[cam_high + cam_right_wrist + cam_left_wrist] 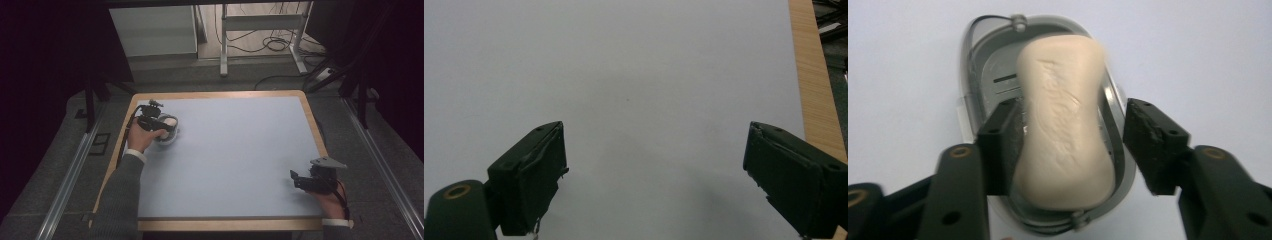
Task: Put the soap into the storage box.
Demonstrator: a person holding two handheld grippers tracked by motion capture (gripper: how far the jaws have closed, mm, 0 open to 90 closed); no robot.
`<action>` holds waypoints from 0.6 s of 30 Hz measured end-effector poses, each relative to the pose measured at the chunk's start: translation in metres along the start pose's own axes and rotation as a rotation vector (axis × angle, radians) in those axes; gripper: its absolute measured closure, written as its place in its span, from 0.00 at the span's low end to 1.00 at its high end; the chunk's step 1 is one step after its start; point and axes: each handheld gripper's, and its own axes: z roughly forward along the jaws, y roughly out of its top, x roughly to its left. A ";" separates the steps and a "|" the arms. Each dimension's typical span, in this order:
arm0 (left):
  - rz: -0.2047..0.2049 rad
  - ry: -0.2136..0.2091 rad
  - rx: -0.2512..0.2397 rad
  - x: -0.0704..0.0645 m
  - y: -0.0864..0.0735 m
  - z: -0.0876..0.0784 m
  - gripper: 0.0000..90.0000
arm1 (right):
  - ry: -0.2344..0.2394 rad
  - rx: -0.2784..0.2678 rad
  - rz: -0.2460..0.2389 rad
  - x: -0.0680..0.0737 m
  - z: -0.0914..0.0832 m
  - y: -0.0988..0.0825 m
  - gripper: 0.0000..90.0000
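Left hand-held gripper [1075, 145]: jaws apart, straddling a cream soap bar [1065, 130]; one pad is touching or just beside the bar's side, the other stands clear of it. Soap bar: lying in a grey oval soap dish [973, 75], near the left edge of the blue-topped bench [235, 150]. Right hand-held gripper [654, 175]: jaws wide apart, nothing between them, over bare bench top at the near right corner.

Left gripper [161, 126] over soap [170, 121] in dish [172, 136], right gripper [300, 180] apart
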 end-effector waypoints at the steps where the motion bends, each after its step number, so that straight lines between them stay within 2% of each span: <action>1: 0.001 0.000 -0.009 -0.001 0.000 -0.002 0.40 | 0.000 0.000 -0.001 0.000 0.000 0.000 0.11; 6: 0.024 -0.051 -0.059 -0.009 -0.002 -0.015 0.35 | 0.000 0.001 -0.004 0.001 0.001 0.000 0.11; 10: 0.048 -0.092 -0.093 -0.015 -0.006 -0.025 0.34 | 0.001 0.000 -0.006 0.002 0.001 0.000 0.11; 18: 0.085 -0.124 -0.152 -0.026 -0.020 -0.045 0.30 | 0.002 0.000 -0.010 0.002 0.001 0.001 0.11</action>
